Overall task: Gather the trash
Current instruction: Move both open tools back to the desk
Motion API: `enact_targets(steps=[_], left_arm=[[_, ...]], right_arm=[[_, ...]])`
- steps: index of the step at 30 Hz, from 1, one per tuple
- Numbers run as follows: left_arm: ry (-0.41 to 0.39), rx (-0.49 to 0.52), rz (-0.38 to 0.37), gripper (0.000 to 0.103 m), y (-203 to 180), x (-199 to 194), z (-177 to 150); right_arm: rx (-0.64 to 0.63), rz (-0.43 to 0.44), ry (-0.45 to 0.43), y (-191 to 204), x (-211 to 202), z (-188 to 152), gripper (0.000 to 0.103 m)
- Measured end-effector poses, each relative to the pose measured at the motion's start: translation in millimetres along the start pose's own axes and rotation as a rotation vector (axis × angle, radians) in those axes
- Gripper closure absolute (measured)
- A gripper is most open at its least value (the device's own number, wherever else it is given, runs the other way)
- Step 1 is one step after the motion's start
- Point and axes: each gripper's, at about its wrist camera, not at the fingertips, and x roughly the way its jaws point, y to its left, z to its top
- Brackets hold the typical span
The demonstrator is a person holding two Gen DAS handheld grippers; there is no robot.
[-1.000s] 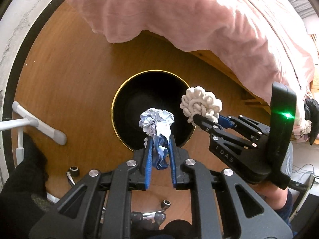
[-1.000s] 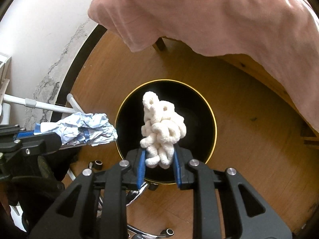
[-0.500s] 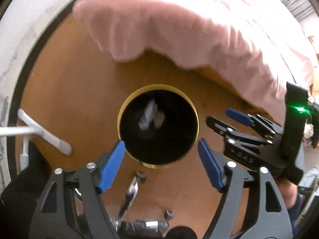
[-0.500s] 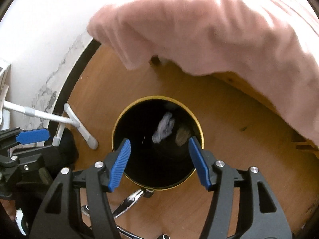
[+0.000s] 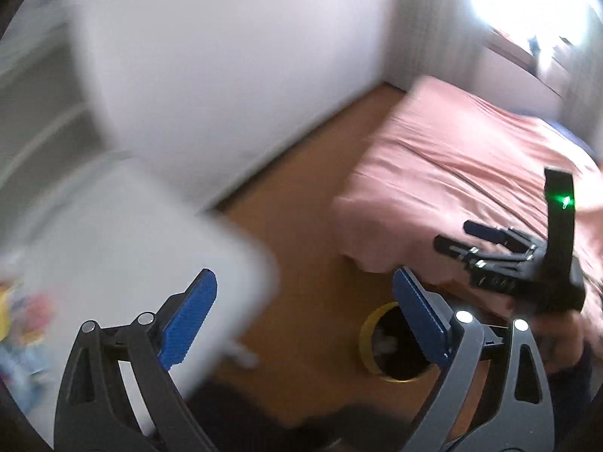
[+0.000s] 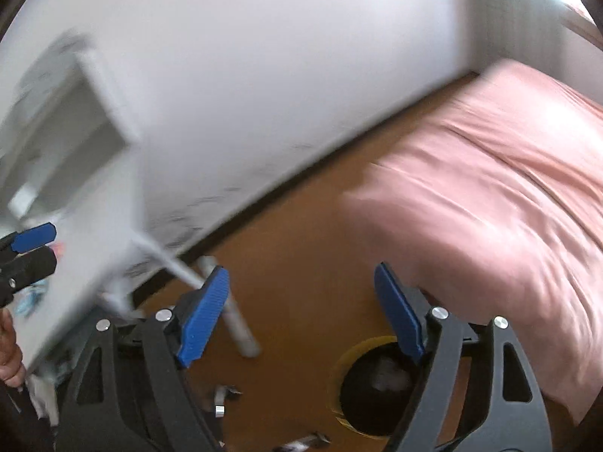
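Trash [image 5: 384, 341] lying pale at the bottom of the bin [image 5: 367, 339], gold-rimmed, standing on the wood floor [image 5: 301, 226] just beside the pink bed [image 5: 471, 173]. Probably parked there for easy dropping from above. Left gripper [image 5: 301, 318] opening, jaws wide apart, nothing between them. Right gripper [image 6: 299, 310] opening too, likewise empty, angled down past the bin. White table [image 5: 132, 226] at left, blurred; possibly more litter on it, too smeared to tell.

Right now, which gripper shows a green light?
The right gripper, seen from the left wrist camera against the pink bedspread; a green light glows on its upright black mount. The left gripper shows none.
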Motion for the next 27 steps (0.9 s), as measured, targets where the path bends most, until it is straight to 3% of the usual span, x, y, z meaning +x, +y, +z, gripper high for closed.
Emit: enact_targets(steps=[3,7,11,13,16,19,27], left_arm=[[-0.031,-0.108,0.122,0.010,86,-47,-29],[-0.041,-0.266,0.307,0.010,212,-111,-96],[-0.011,-0.440,0.499,0.010,317,-158,-172],[0.013,-0.524,0.552,0.010,357,-174,-207],[0.021,-0.615,0.563,0.010,397,-187,-249],[-0.004,-0.659,0.543,0.010,413,-191,-271],[0.015,-0.620,0.496,0.010,424,-169,-274]], right_arm=[[-0.126,0.130,0.030,97,24,15,0.026],[-0.264,0.325,0.113,226,48,26,0.026],[-0.371,0.409,0.150,329,59,18,0.026],[-0.409,0.436,0.182,376,72,9,0.026],[-0.457,0.471,0.248,426,100,-13,0.026],[-0.497,0.463,0.275,450,113,-32,0.026],[-0.609,0.426,0.293,478,134,-56,0.042]])
